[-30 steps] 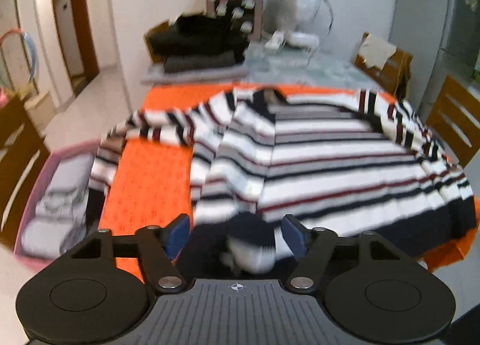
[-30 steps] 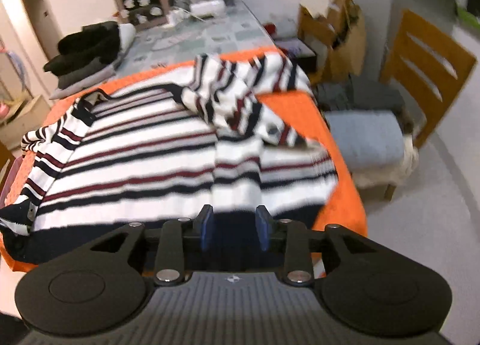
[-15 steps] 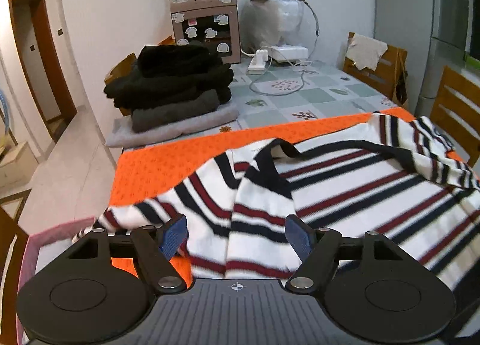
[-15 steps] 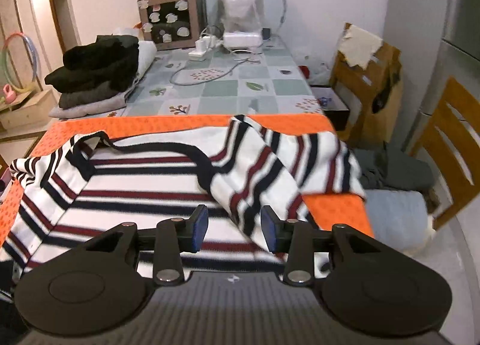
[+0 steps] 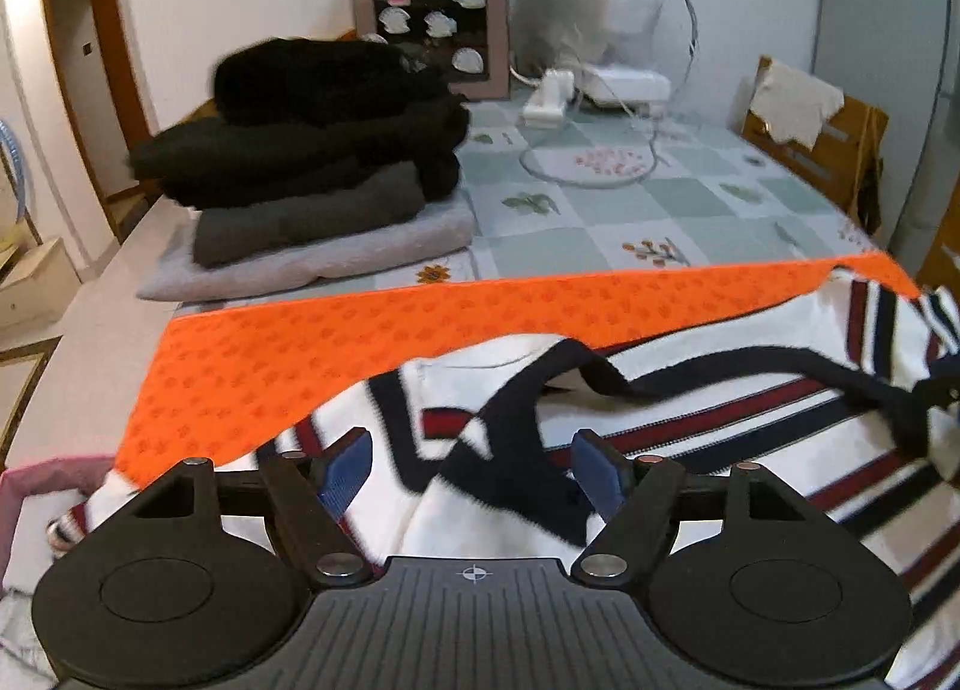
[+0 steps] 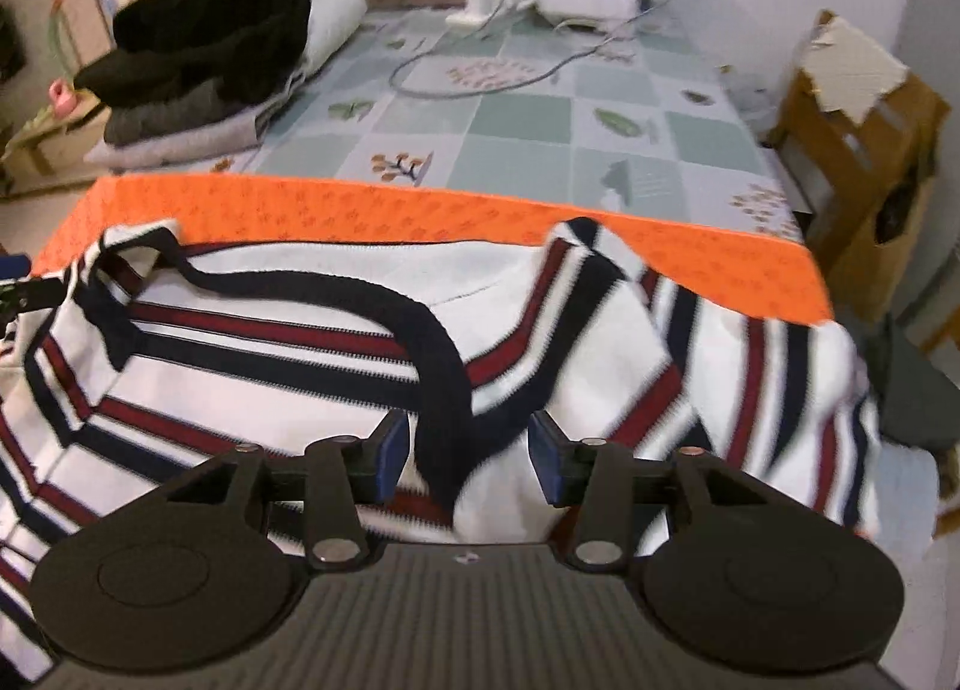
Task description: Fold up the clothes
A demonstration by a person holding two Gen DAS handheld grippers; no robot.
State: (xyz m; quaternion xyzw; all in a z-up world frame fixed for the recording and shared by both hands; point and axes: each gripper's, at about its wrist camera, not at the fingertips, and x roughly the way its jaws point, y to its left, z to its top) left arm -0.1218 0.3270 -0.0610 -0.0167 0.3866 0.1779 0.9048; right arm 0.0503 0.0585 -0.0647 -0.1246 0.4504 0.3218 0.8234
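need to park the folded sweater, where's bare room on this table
Free: the checked tablecloth between the orange mat and the power strip, right of the clothes stack; a loose cable crosses its far part. The mat's far strip is bare too. Crowded: the sweater covers the rest.

Home dining rm, tablecloth table [image 5: 690, 210], wooden chair [image 6: 864, 150]

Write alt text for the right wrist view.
Open right tongs hover over the navy neckline of a striped sweater spread on an orange cloth. Behind, folded dark clothes sit on the checked tablecloth.
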